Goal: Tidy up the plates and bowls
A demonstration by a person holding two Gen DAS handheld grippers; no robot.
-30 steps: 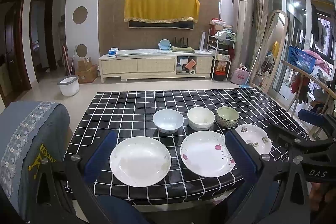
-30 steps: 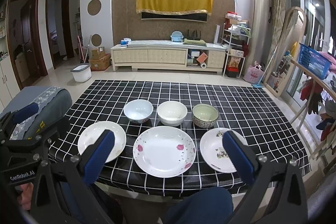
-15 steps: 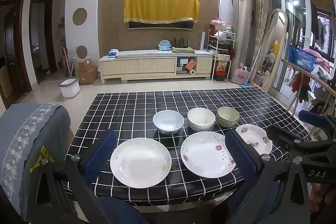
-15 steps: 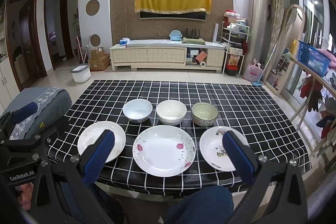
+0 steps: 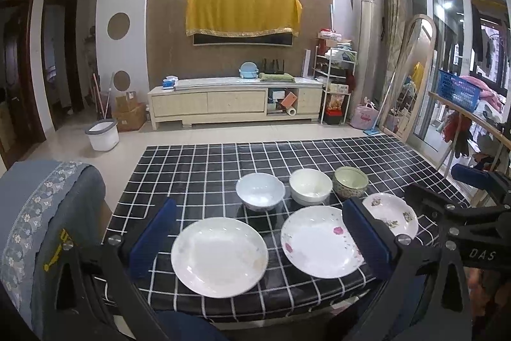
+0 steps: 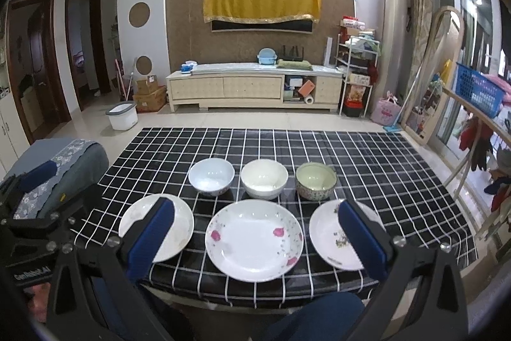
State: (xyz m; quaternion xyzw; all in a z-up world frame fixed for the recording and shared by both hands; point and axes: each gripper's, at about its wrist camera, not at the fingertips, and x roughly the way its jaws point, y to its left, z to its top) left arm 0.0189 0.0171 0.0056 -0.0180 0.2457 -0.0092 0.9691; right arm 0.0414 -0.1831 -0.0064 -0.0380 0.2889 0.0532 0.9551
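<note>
We are in a home living room: a long cream low cabinet, a yellow-draped wall screen, and a blue plastic laundry basket.

Left gripper: black plastic frame w/ triangular cut-outs, two fingers faced w/ dark blue rectangular pads, round silver screw heads at finger bases; seen from the right wrist cam its body carries white lettering "GenRobot.AI" and a blue cylindrical knob on top. Right gripper: same black frame, blue pads, silver screws near pad roots and along arms; from the left wrist cam its side shows white "DAS" marking plus blue cylindrical knob. Person: dark blue trousers visible at bottom edge of both views.
</note>
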